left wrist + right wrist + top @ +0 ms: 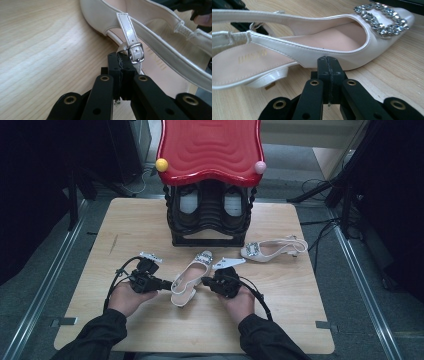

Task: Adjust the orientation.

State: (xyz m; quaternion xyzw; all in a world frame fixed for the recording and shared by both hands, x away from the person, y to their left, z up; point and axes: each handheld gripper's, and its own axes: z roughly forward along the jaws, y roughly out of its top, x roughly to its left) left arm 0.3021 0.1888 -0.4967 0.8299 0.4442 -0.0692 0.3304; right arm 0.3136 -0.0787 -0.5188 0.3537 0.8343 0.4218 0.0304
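A cream slingback shoe (187,280) with a rhinestone buckle (382,21) lies on the wooden table (125,230) between my two grippers. My left gripper (167,283) is shut, its tips (121,56) right against the heel strap beside the small metal buckle (136,52). I cannot tell whether the thin strap is pinched there. On the shoe's other side my right gripper (204,281) is shut, its tips (328,60) at the shoe's side wall (332,51) with nothing between them. The matching second shoe (272,249) lies farther right.
A black shoe rack (210,237) with a red wavy top (210,145) stands at the table's far edge, with a dark pair of shoes (189,202) inside. Yellow (161,164) and pink (260,167) knobs mark its front corners. Cables trail on the floor at right.
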